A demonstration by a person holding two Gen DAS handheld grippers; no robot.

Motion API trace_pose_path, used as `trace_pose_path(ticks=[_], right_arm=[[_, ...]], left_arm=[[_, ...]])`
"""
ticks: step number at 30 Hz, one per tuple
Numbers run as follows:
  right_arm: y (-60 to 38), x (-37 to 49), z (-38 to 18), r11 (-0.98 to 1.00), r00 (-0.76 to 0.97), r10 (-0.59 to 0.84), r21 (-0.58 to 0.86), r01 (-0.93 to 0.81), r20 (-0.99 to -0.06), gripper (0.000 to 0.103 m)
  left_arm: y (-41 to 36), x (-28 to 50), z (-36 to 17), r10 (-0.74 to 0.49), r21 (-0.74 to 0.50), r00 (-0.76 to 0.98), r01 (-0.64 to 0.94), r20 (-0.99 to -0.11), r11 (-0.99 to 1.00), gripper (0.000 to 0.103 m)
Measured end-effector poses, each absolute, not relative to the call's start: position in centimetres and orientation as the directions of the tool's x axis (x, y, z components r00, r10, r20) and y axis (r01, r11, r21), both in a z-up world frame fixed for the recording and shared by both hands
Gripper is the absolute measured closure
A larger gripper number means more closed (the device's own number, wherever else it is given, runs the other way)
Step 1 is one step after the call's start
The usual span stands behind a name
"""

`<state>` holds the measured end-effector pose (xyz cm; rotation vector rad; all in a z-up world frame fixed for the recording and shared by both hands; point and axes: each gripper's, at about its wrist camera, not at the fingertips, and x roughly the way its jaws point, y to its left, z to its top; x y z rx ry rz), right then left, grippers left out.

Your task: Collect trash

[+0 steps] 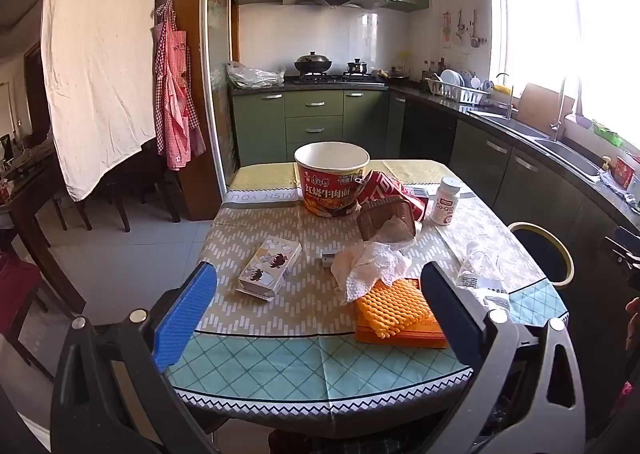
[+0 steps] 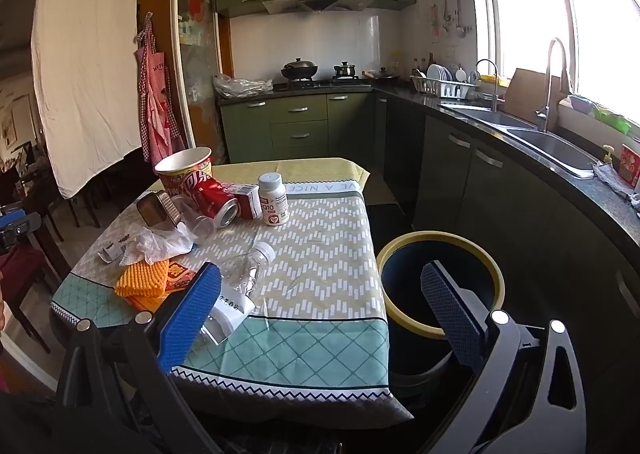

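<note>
1. Left gripper [image 1: 320, 308] spread wide and empty above the table's [image 1: 256, 366] near edge; right gripper [image 2: 320, 312] likewise gaping, holding nothing.
2. Just beyond: orange foam net [image 1: 394, 304], crumpled tissue [image 1: 370, 266], crushed plastic bottle [image 2: 244, 278].
3. Farther back: noodle cup [image 1: 331, 184], red can [image 2: 212, 196], pill bottle [image 2: 273, 200].
4. Bin [image 2: 440, 286] beside the table, apparently empty.

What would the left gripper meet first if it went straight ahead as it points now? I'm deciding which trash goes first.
Probably the crumpled white paper towel beside the orange foam net; the left gripper has open jaws, and depth is unclear.
</note>
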<state>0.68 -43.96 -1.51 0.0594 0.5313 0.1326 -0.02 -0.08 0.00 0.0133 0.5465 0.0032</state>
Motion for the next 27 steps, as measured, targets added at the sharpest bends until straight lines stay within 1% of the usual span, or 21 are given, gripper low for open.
trace_pose_path(ticks=[27], right_arm=[[-43.87,0.91,-1.66,0.99,0.85,0.141,0.084,-0.114,-0.508,0.004]], left_arm=[[-0.26,0.1,-0.27,0.003,0.017,0.849,0.006,-0.529,1.0,0.006]])
